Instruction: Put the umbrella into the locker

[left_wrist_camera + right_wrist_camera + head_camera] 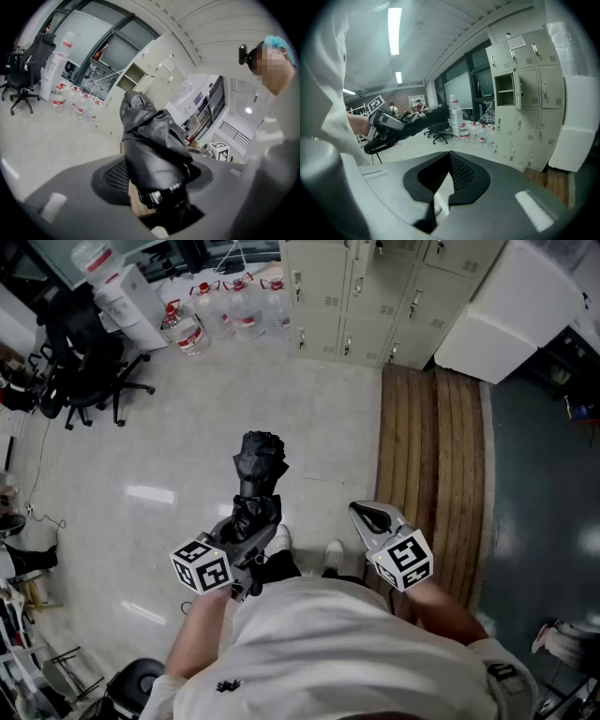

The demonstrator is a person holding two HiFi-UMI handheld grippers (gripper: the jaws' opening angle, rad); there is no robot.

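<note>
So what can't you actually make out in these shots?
1. The umbrella, lower end: left gripper view, buried between the jaws of the left gripper.
2. Inside of the open locker: right gripper view, too small and dim to tell its contents.
3. Print on the paper on a locker door: right gripper view, too small.
4. Labels on the water bottles: head view, too small.

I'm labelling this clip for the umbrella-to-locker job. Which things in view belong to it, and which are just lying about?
Part of the job:
- black umbrella, clamped in the left gripper
- lockers, with one open compartment

Just lying about:
- water bottles
- office chair
- wooden platform
</note>
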